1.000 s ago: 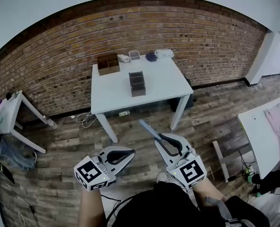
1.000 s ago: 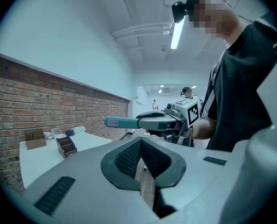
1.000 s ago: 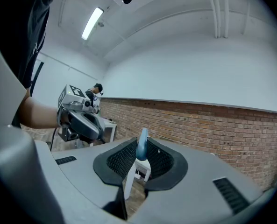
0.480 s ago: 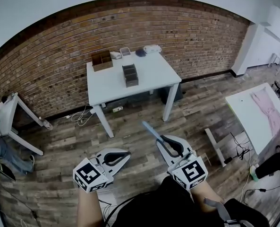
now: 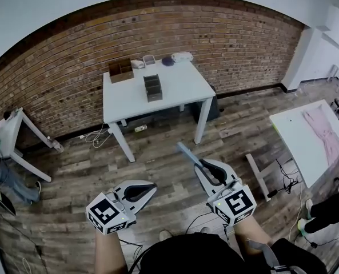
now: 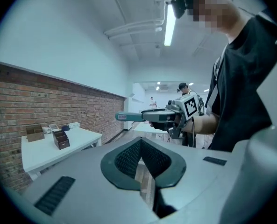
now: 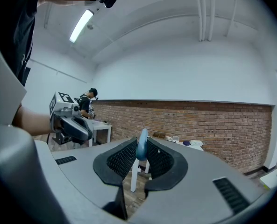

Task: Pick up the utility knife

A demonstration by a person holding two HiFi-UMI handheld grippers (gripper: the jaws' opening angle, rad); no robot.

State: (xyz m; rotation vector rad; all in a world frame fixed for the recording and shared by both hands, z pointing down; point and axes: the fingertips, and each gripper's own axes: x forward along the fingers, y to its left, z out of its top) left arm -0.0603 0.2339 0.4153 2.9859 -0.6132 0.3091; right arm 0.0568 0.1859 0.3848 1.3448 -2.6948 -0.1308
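The utility knife (image 5: 187, 154) is a long light-blue tool, and my right gripper (image 5: 202, 164) is shut on it above the wooden floor, its far end sticking out toward the white table (image 5: 180, 93). In the right gripper view the knife (image 7: 141, 143) stands edge-on between the dark ribbed pads (image 7: 123, 157). My left gripper (image 5: 152, 185) is shut with nothing in it, level with the right one and to its left. The left gripper view shows the knife (image 6: 133, 117) held out sideways in the other gripper (image 6: 168, 117).
On the white table stand a dark organiser (image 5: 152, 88), a brown box (image 5: 120, 69) and small items by the brick wall (image 5: 226, 33). A second white table (image 5: 298, 147) with a pink cloth (image 5: 323, 133) is at right. A small table (image 5: 9, 133) stands at left.
Both grippers have drawn back from the white table, which now looks smaller and further left. The right gripper still holds the knife; the left stays shut.
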